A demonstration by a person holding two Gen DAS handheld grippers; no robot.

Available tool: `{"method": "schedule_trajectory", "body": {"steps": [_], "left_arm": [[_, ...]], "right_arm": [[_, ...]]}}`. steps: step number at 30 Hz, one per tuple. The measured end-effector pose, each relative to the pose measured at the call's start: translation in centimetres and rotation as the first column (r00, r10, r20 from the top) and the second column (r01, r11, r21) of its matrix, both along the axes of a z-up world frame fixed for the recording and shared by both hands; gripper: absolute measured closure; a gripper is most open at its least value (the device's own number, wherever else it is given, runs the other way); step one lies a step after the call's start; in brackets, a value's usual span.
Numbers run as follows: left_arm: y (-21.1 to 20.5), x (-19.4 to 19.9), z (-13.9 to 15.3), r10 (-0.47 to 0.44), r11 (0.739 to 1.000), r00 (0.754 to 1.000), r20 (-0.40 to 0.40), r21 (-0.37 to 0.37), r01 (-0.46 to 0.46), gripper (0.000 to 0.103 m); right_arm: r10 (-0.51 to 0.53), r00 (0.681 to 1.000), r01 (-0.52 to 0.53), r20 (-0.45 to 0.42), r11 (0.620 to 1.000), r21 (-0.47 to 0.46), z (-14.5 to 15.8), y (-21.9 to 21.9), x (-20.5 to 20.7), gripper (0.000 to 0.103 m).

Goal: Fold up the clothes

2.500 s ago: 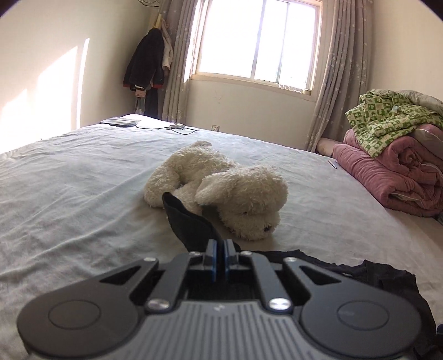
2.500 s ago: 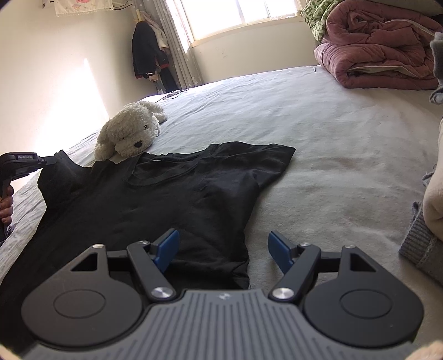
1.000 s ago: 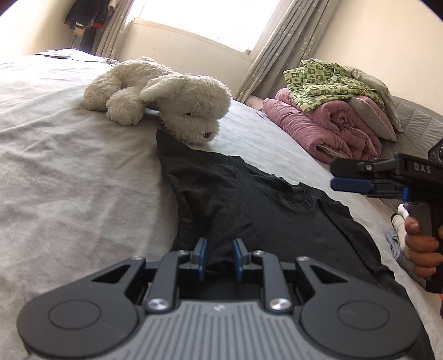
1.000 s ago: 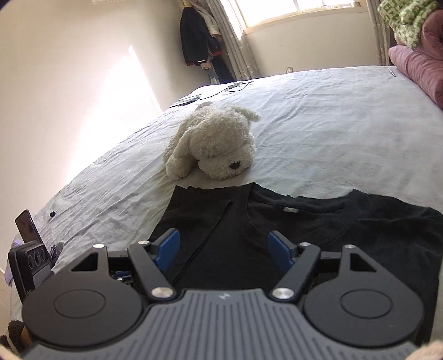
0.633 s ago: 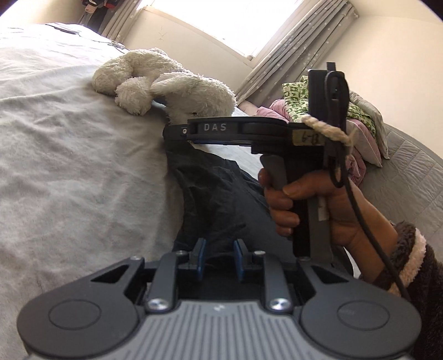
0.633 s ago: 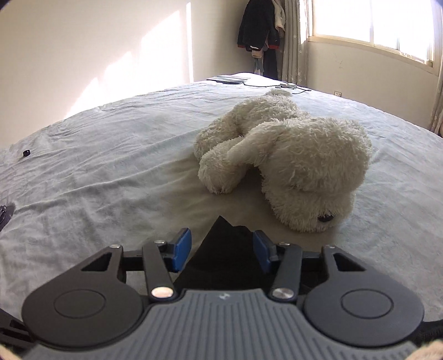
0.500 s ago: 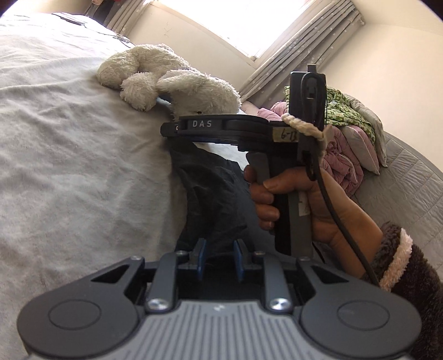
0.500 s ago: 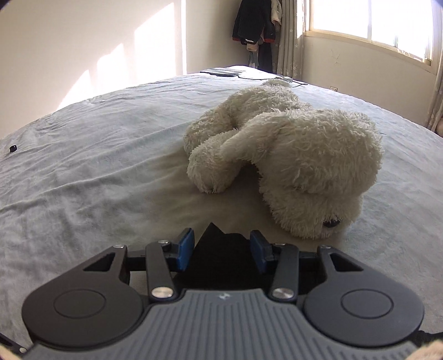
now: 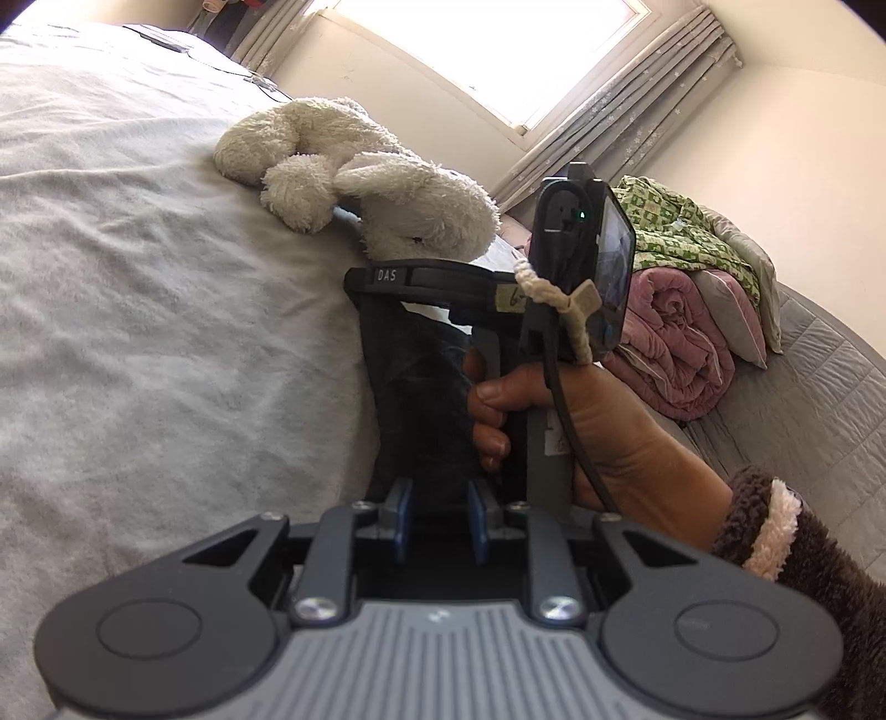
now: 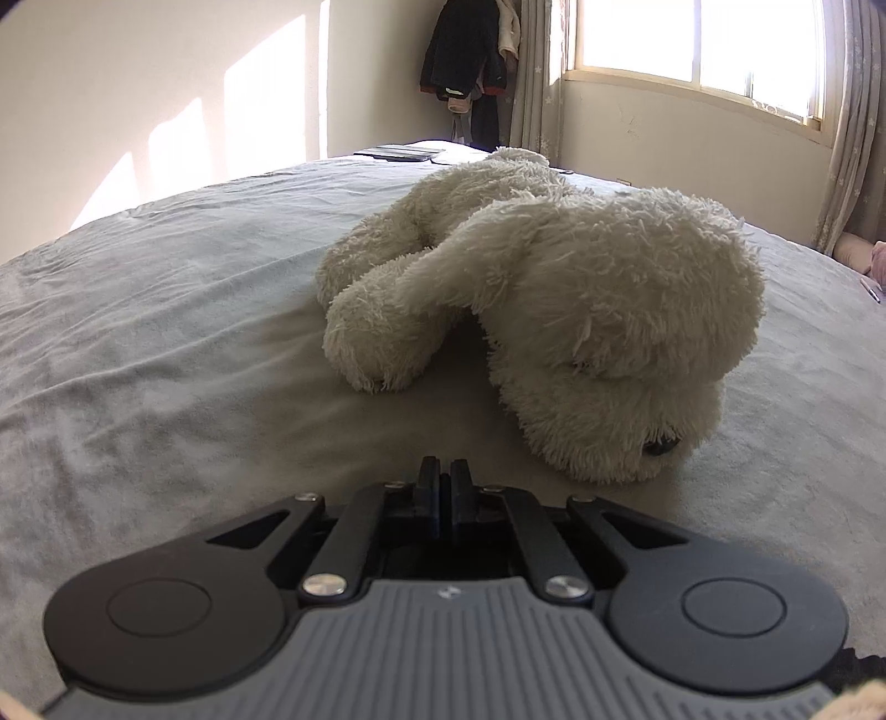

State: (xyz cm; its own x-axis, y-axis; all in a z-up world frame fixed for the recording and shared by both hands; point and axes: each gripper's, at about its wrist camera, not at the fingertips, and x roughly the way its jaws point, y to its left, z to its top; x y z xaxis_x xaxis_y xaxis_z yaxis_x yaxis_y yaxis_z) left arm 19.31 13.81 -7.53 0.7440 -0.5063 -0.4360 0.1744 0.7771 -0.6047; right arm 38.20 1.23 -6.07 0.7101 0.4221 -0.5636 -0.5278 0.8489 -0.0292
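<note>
Your black T-shirt (image 9: pixel 421 387) lies on the grey bed (image 9: pixel 138 332), a narrow dark strip running from the near edge of the left wrist view away toward the white plush dog (image 9: pixel 365 183). Your left tongs (image 9: pixel 438 518) stand only a little apart, blue pads on either side of bunched black cloth at the shirt's near end, and they appear to pinch it. Your right tongs (image 10: pixel 444 487) have just been closing and now sit with the fingers practically together; in the right wrist view no cloth shows between the tips, so you cannot tell from there whether they have caught the shirt. In the left wrist view the nose of that right tool meets the shirt's far corner, just near of the plush dog's head. Your right hand (image 9: pixel 559 421) wraps the tool's handle right of the shirt, a fuzzy dark brown sleeve (image 9: pixel 792 554) with a pale lining at the wrist. Far right on the bed sits a pile of bedding (image 9: pixel 686 310), pink rolls under a green patterned cover. Beyond the plush dog a bright window (image 10: pixel 698 39) with curtains lights the room, and dark clothes (image 10: pixel 470 55) hang in the far corner
</note>
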Motion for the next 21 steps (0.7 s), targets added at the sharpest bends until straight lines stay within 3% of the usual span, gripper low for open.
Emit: {"method": "schedule_trajectory", "body": {"steps": [2, 4, 6, 11, 15, 18, 21], "left_arm": [[0.1, -0.1, 0.0, 0.005, 1.000, 1.000, 0.008, -0.004, -0.005, 0.079], [0.7, -0.2, -0.1, 0.030, 0.999, 1.000, 0.005, -0.030, -0.030, 0.072], [1.4, -0.2, -0.3, 0.056, 0.997, 0.998, 0.000, -0.056, -0.056, 0.071], [2.2, -0.9, 0.3, 0.116, 0.988, 0.991, 0.062, -0.110, -0.108, 0.071], [2.0, -1.0, 0.7, 0.077, 0.988, 0.991, 0.112, -0.142, -0.061, 0.071], [0.9, -0.3, 0.6, 0.013, 0.997, 0.997, 0.081, -0.077, -0.007, 0.073], [-0.1, 0.5, -0.1, -0.048, 0.999, 0.999, 0.001, -0.012, 0.048, 0.073]], "right_arm": [[0.009, 1.000, -0.009, 0.000, 1.000, 0.003, 0.2, -0.1, 0.0, 0.096], [0.020, 1.000, -0.020, -0.005, 0.999, 0.029, 0.9, -0.8, -0.3, 0.086], [0.005, 1.000, -0.004, -0.003, 0.998, 0.058, 2.0, -1.9, -0.8, 0.070], [-0.006, 1.000, 0.008, -0.018, 0.996, 0.092, 4.1, -4.7, -3.2, 0.069], [0.022, 0.998, -0.020, -0.051, 0.998, 0.051, 3.5, -5.8, -5.9, 0.070], [0.046, 0.996, -0.044, -0.078, 0.999, 0.027, 2.2, -5.5, -7.0, 0.072], [0.046, 0.995, -0.046, -0.083, 0.999, -0.001, 1.1, -4.8, -6.9, 0.072]]}}
